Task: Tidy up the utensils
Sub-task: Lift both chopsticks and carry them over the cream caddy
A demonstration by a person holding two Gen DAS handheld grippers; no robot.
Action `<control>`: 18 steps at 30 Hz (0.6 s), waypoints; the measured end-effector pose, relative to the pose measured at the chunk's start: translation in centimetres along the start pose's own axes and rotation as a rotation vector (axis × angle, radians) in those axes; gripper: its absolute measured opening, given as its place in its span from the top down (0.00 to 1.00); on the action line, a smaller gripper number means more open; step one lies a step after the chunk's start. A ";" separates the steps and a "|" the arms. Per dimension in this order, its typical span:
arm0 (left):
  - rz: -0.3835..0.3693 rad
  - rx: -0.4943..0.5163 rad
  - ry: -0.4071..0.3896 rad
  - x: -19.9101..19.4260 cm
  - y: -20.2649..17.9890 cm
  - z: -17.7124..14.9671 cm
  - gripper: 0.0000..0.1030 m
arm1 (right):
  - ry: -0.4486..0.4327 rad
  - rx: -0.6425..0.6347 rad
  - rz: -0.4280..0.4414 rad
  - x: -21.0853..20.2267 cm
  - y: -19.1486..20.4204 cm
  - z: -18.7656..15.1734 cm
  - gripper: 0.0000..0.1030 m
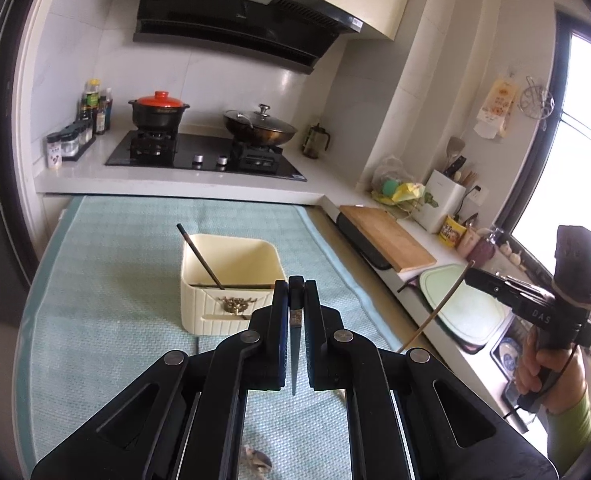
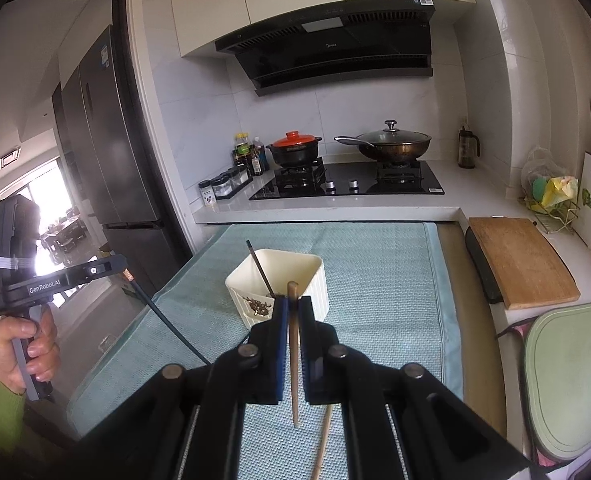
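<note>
A cream square utensil holder (image 1: 231, 280) (image 2: 283, 284) stands on the teal mat (image 1: 115, 280) (image 2: 375, 280). One dark chopstick (image 1: 201, 256) (image 2: 260, 269) leans inside it. My left gripper (image 1: 296, 292) is shut on a dark chopstick (image 1: 294, 348), held above the mat just in front of the holder; it also shows in the right wrist view (image 2: 163, 312). My right gripper (image 2: 293, 308) is shut on a light wooden chopstick (image 2: 294, 360), held near the holder's front; it shows in the left wrist view (image 1: 435, 312). Another wooden chopstick (image 2: 322, 440) lies on the mat below.
A counter with a gas hob (image 1: 203, 152), a red-lidded pot (image 1: 159, 110) and a wok (image 1: 259, 128) runs behind the mat. A wooden cutting board (image 1: 387, 236) and a green board (image 2: 571, 376) lie right. A fridge (image 2: 107, 140) stands left.
</note>
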State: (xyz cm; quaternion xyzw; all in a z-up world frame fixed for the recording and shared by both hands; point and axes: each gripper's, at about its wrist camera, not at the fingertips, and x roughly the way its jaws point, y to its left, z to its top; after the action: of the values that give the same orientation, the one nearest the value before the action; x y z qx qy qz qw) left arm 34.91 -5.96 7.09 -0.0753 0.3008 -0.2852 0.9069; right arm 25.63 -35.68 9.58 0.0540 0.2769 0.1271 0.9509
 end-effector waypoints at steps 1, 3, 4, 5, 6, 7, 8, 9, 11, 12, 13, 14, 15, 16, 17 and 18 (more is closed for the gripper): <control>-0.004 0.001 -0.001 -0.2 0.0 0.2 0.95 | -0.004 -0.003 0.004 -0.1 0.2 0.2 0.95; -0.008 0.002 -0.005 -0.7 0.0 0.7 0.95 | -0.013 -0.010 0.011 -0.3 0.6 0.5 0.95; -0.009 0.003 -0.008 -0.9 0.1 1.0 0.95 | -0.018 -0.014 0.014 -0.4 0.9 0.7 0.95; -0.008 0.006 -0.011 -1.0 0.1 1.2 0.95 | -0.022 -0.017 0.019 -0.4 1.1 0.9 0.95; -0.007 0.009 -0.015 -1.2 0.1 1.5 0.95 | -0.025 -0.020 0.024 -0.4 1.4 1.2 0.95; -0.004 0.012 -0.020 -1.3 0.2 1.8 0.95 | -0.028 -0.022 0.030 -0.4 1.6 1.4 0.95; 0.001 0.015 -0.025 -1.4 0.3 2.1 0.95 | -0.030 -0.023 0.035 -0.3 1.8 1.7 0.95; 0.005 0.017 -0.030 -1.5 0.3 2.7 0.95 | -0.034 -0.025 0.041 -0.2 2.0 2.1 0.95; 0.013 0.024 -0.040 -1.5 0.5 3.8 0.95 | -0.039 -0.030 0.050 0.2 2.4 3.0 0.95; 0.017 0.026 -0.046 -1.5 0.5 4.4 0.95 | -0.041 -0.033 0.054 0.4 2.6 3.5 0.95; 0.020 0.029 -0.051 -1.4 0.6 5.1 0.95 | -0.045 -0.035 0.058 0.7 2.8 4.1 0.95; 0.023 0.032 -0.057 -1.3 0.7 5.8 0.95 | -0.048 -0.040 0.062 1.0 3.0 4.7 0.95; 0.026 0.035 -0.064 -1.2 0.7 6.5 0.95 | -0.051 -0.045 0.066 1.4 3.2 5.2 0.95; 0.030 0.040 -0.072 -1.1 0.8 7.3 0.95 | -0.058 -0.050 0.069 1.7 3.5 5.9 0.95; 0.034 0.045 -0.081 -0.9 0.8 8.0 0.95 | -0.064 -0.053 0.073 2.0 3.7 6.5 0.95; 0.041 0.050 -0.091 -0.8 0.8 8.8 0.95 | -0.070 -0.054 0.079 2.3 3.9 7.2 0.95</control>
State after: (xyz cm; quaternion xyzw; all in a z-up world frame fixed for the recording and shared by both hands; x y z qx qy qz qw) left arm 39.92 -5.15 14.38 -0.0592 0.2535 -0.2705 0.9269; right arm 30.61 -31.57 15.12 0.0437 0.2378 0.1699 0.9554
